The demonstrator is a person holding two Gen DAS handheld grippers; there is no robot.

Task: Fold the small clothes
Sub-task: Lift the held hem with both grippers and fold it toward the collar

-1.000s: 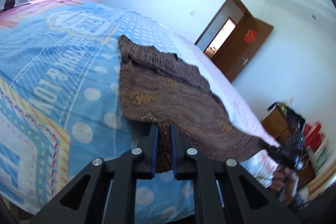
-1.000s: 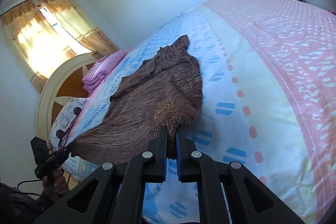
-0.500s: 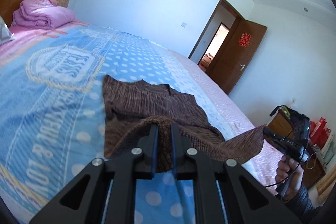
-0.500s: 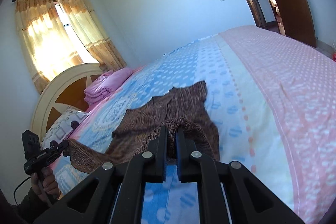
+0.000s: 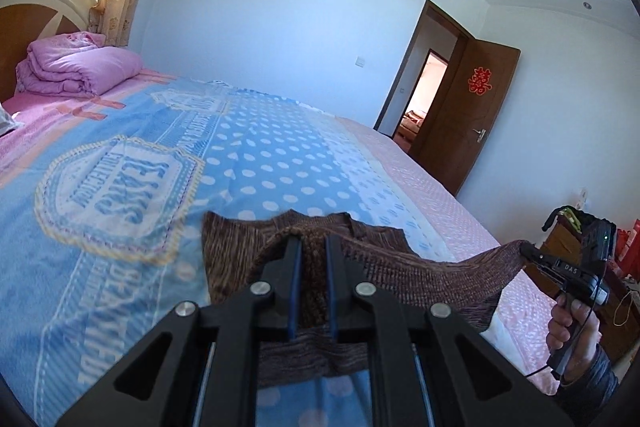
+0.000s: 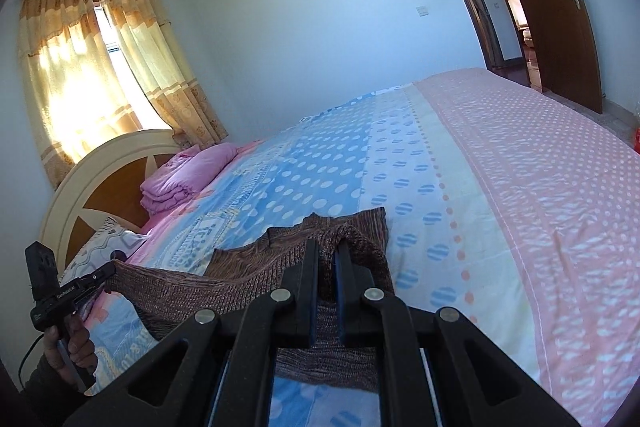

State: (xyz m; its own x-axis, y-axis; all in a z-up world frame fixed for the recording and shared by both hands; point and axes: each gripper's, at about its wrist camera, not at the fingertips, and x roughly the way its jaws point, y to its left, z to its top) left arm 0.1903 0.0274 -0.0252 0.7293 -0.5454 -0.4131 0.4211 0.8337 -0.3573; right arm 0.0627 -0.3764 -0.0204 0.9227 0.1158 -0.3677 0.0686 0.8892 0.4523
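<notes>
A brown knitted garment [image 5: 432,271] hangs stretched between my two grippers above the near part of the bed, its far part still lying on the sheet. My left gripper [image 5: 309,247] is shut on one corner of its raised edge. My right gripper [image 6: 327,251] is shut on the other corner of that edge. In the left wrist view the right gripper [image 5: 532,254] shows at the far right in a person's hand [image 5: 568,327], cloth pinched in its tip. The right wrist view shows the left gripper [image 6: 108,271] low at the left, also pinching the garment [image 6: 240,279].
The bed [image 5: 280,163] carries a blue dotted sheet with a pink strip [image 6: 540,187] along one side. A folded purple quilt [image 5: 76,67] and a pillow [image 6: 104,243] lie by the headboard [image 6: 100,179]. An open brown door [image 5: 472,115] and a cluttered cabinet [image 5: 576,239] stand beyond the bed.
Both grippers rose and pulled back, lifting the garment's near edge off the sheet. The cloth now covers less of the bed and hangs taut between them.
</notes>
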